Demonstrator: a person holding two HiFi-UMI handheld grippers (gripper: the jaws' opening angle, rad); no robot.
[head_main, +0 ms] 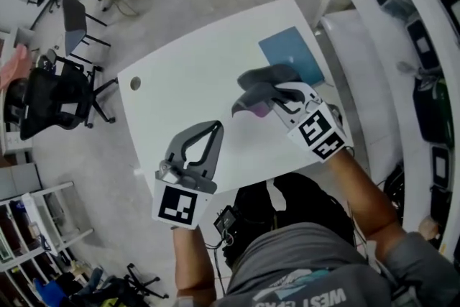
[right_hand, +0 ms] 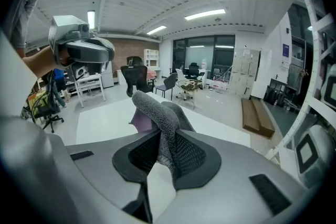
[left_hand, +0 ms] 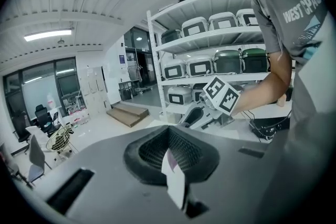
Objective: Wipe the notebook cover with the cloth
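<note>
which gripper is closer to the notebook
Right. The right gripper, shut on the cloth, is just short of the notebook; the left gripper is farther off, nearer the person.

- Right gripper (right_hand: 164, 147): jaws clamped on the grey cloth (right_hand: 157, 113).
- Table (right_hand: 102, 120): white, behind the cloth.
- Left gripper (right_hand: 89, 51): up-left of the cloth.

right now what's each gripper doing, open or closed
Left gripper: closed, holding nothing.
Right gripper: closed on the cloth.
</note>
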